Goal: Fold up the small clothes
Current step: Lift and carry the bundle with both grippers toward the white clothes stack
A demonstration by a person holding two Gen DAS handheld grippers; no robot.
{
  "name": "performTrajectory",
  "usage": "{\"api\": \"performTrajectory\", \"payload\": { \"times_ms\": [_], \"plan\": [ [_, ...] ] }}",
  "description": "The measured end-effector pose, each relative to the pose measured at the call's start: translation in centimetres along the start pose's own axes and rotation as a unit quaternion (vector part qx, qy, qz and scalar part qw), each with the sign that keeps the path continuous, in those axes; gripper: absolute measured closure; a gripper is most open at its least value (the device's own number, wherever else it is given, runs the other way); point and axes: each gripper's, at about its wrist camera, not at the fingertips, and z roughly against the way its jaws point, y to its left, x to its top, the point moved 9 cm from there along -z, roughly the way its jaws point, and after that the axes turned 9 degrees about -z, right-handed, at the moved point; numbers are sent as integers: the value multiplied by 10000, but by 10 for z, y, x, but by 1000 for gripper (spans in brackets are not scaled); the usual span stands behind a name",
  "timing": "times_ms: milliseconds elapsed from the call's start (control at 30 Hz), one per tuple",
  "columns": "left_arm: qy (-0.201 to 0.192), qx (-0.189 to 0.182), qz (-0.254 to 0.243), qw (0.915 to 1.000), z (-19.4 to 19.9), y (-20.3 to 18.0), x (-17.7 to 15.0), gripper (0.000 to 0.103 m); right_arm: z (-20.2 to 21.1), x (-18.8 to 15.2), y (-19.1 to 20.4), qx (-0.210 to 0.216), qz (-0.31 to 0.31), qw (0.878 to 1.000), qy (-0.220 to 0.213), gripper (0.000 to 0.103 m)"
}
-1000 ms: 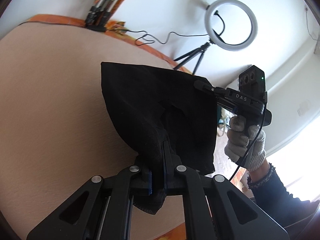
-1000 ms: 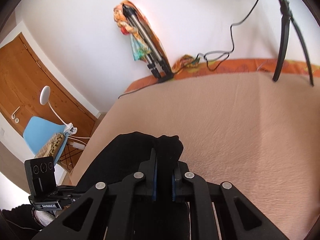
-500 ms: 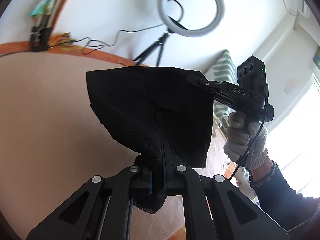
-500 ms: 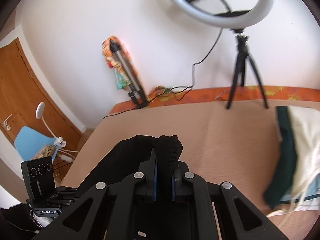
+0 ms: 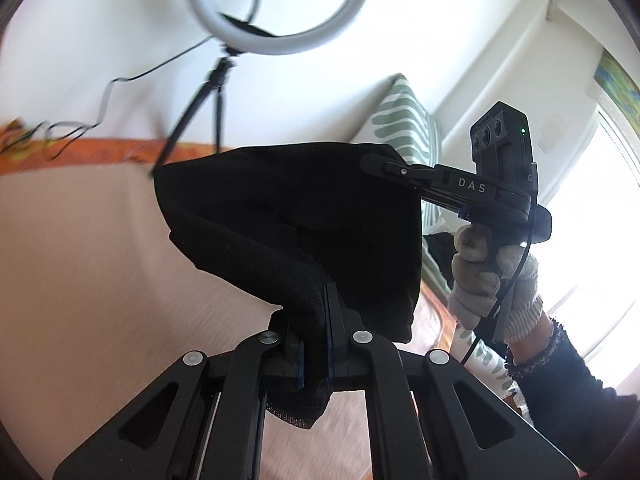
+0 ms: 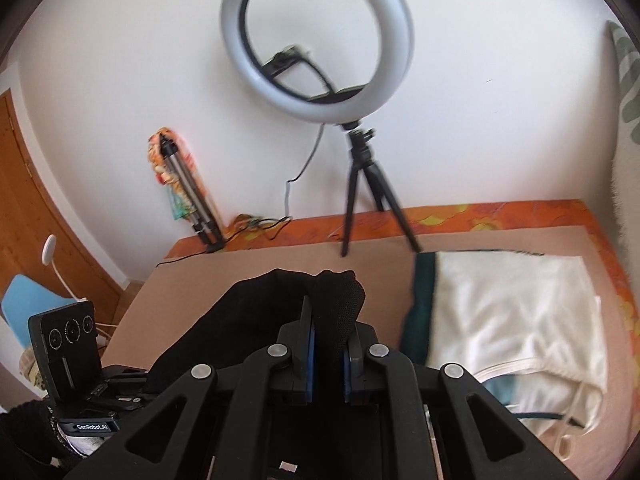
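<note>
A wide stretch of bare beige bed (image 6: 280, 276) is seen ahead of and below both tongs. Its far edge is bordered by an orange patterned strip (image 6: 500, 214) along the white wall, where a ring light (image 6: 318, 40) stands on a black tripod (image 6: 362, 184), and a folded tripod (image 6: 192, 200) leans against the wall near the far left corner. The left edge of the bed is seen in the right wrist view, with a wooden door (image 6: 24, 200) and a blue chair (image 6: 28, 304) beyond it. The right part of the bed is taken up by a white garment (image 6: 516, 320) with a dark green band, lying flat. A green-striped cushion (image 5: 404, 128) is seen at the wall past the right-hand side.

The black garment (image 5: 288, 232) is held up off the bed between the two tongs, hanging slack. The left tongs (image 5: 316, 340) are pressed together on a bunched lower corner, a small tail of cloth hanging below them. The right tongs (image 5: 384, 166) are pinched on an upper corner, gripped by a gloved hand (image 5: 488, 276). In the right wrist view the cloth is seen clamped between the blue pads (image 6: 311, 356) and folded over the top of them.
</note>
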Motion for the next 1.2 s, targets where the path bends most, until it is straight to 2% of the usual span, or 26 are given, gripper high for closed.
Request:
{"api": "performTrajectory", "payload": {
  "times_ms": [333, 467, 633, 933, 1033, 1067, 1100, 1133, 1167, 1200],
  "plan": [
    [-87, -317, -510, 9982, -76, -43, 53, 98, 37, 59, -96, -505, -176, 9978, -401, 95],
    [-72, -348, -595, 9976, -106, -48, 64, 98, 37, 74, -128, -638, -226, 9966, -464, 95],
    [12, -393, -639, 9972, -135, -49, 66, 98, 21, 86, -166, -789, -261, 9958, -392, 95],
    [189, -344, -635, 9972, -173, -37, 60, 98, -18, 88, -206, -917, -164, 9956, -135, 95],
    [244, -290, -774, 9963, -181, -36, 57, 98, -30, 90, -222, -976, -159, 9951, -70, 95],
    [355, -280, -784, 9959, -184, -35, 53, 97, -35, 90, -228, -1037, -111, 9945, -26, 92],
    [497, -237, -762, 9956, -186, -32, 48, 91, -42, 89, -237, -1207, -60, 9927, 50, 88],
    [643, -158, -768, 9948, -187, -30, 43, 82, -45, 88, -247, -1467, -77, 9891, 82, 64],
    [790, -46, -781, 9938, -186, -26, 37, 77, -45, 87, -257, -1729, -129, 9848, 95, 54],
    [854, -7, -764, 9934, -182, -24, 33, 70, -43, 86, -265, -1902, -222, 9815, 40, 54]
  ]
}}
